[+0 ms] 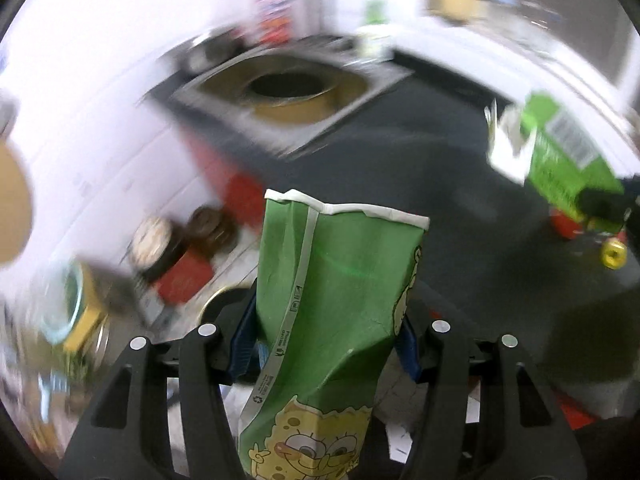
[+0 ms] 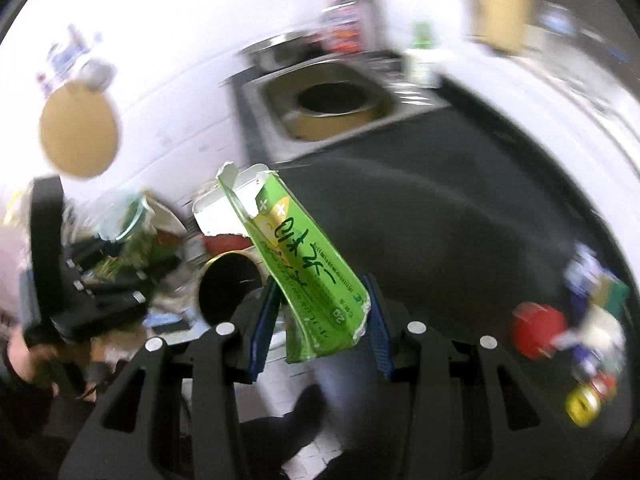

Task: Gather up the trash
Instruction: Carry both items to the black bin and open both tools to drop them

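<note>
A: While both views are smeared by motion blur, the grips read fine. Left hand-held gripper (image 1: 328, 344) is pinching a crumpled green paper carton with a yellow cartoon sponge print (image 1: 336, 300); the blue pads (image 1: 244, 344) press on both flanks at its waist, its white-edged top sticking up past the fingertips.

B: And the right?

A: Right hand-held gripper (image 2: 322, 324) is clamped on a flattened bright-green drink carton with a torn white top (image 2: 296, 264). It sits between the blue pads, leaning up and to the left, torn end furthest from the fingers.

B: Where are they relative to the desk?

A: Both cartons are held above the dark grey desk (image 2: 460, 208), touching nothing else. A steel sink with a round tan basin (image 2: 332, 104) lies further ahead. The left view shows the right's carton at its right edge.
</note>
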`<state>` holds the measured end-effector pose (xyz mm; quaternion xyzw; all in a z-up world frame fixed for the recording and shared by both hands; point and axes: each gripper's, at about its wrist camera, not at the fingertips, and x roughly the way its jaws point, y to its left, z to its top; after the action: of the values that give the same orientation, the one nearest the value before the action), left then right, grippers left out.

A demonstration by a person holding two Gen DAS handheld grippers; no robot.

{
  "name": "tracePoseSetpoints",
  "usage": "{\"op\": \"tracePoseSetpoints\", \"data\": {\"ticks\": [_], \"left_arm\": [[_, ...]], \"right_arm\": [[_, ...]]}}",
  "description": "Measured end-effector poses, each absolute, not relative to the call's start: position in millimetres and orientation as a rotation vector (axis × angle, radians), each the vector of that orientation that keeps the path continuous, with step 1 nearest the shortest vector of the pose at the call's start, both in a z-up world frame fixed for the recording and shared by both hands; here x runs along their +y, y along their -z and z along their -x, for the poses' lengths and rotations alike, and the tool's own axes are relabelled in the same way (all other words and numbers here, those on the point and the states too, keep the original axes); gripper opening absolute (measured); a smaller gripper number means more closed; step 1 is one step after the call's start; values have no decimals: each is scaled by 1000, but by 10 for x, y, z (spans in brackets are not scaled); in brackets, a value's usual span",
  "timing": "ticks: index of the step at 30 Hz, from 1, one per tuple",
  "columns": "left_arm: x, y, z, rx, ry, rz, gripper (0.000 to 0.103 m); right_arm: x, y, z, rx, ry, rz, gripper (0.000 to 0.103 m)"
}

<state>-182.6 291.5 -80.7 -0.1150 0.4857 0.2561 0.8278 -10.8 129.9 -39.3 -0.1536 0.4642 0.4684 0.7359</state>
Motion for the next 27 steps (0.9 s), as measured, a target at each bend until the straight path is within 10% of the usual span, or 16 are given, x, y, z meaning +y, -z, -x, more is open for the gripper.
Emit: {"op": "tracePoseSetpoints", "data": {"ticks": [20, 27], "left_arm": [[4556, 3370, 2872, 1065, -734, 711, 59], [4653, 3546, 2865, 1074, -731, 713, 87]], "right_arm": [[4163, 2678, 982, 1422, -1086, 517, 45], [4340, 2907, 926, 1437, -1088, 532, 84]]}}
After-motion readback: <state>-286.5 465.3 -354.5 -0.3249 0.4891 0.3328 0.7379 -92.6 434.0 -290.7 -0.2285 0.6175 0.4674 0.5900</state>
